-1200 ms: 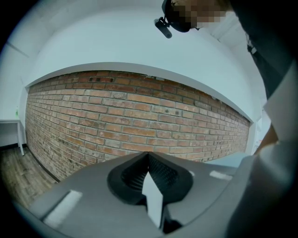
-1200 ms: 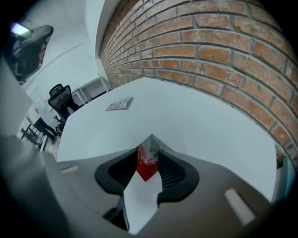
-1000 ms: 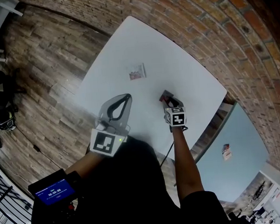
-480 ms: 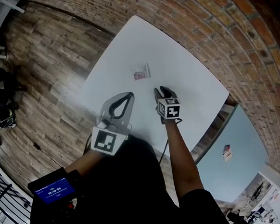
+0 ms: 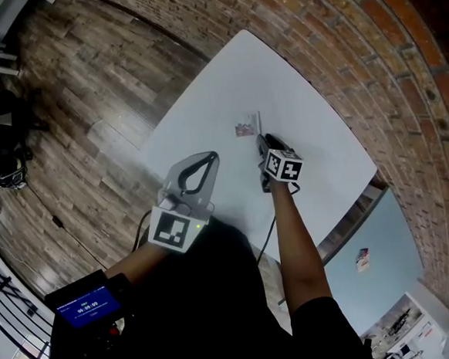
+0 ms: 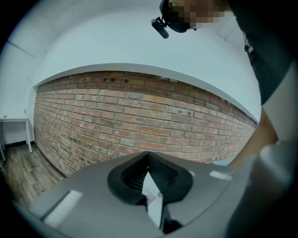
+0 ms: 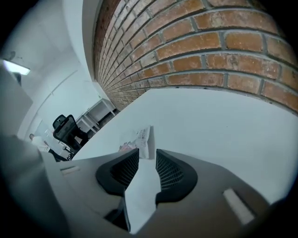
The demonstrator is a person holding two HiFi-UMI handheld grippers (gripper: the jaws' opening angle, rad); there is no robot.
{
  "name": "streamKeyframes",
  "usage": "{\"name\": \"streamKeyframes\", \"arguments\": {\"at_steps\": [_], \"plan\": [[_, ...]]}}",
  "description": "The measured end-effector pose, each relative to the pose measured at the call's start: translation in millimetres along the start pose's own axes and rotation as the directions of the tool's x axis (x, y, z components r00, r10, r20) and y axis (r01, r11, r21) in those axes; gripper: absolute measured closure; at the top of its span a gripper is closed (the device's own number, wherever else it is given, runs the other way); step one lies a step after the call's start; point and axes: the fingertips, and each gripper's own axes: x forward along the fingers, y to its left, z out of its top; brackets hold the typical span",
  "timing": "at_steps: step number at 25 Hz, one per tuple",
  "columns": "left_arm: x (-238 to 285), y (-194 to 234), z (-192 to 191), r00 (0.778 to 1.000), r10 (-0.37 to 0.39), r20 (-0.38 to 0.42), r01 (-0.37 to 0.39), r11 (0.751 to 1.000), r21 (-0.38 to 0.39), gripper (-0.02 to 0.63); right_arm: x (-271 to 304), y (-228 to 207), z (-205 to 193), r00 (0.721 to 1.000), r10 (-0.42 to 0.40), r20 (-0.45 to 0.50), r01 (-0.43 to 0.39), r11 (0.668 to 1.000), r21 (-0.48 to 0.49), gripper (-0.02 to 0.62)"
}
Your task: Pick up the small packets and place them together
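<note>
table [image 5: 217,86] white with packet [image 5: 246,126]; brick wall [image 5: 337,34], wood floor [image 5: 85,85]

Brick wall [image 5: 368,39], wood-plank floor [image 5: 86,93]

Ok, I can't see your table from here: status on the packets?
Left gripper shut on first packet. Right gripper open, jaws just closing, nothing between them, second packet just ahead on table. Nothing in the way.
</note>
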Motion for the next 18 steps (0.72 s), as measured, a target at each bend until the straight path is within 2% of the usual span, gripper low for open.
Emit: {"name": "streamKeyframes", "arguments": {"at_steps": [5,13,16,18], "plan": [[-3,19,-3,0.999,0.033,-0.005,-0.034,0.999,-0.014,0.604,14,-3,6,1.000,-0.001,-0.012,0.002,0.997,0.082,0.476],[1,30,-6,0.999,0.031,-0.011,-0.032,0.998,-0.045,0.604,24,2,9,0.999,0.023,-0.038,-0.018,0.992,0.127,0.480],[4,33,-8,1.000,0.024,-0.017,-0.024,0.998,-0.049,0.604,24,0,9,0.999,0.028,-0.032,-0.023,0.989,0.147,0.503],[5,33,-9,1.000,0.019,-0.017,-0.019,0.999,-0.041,0.604,23,-1,9,0.999,0.025,-0.032,-0.021,0.991,0.135,0.551]]}}
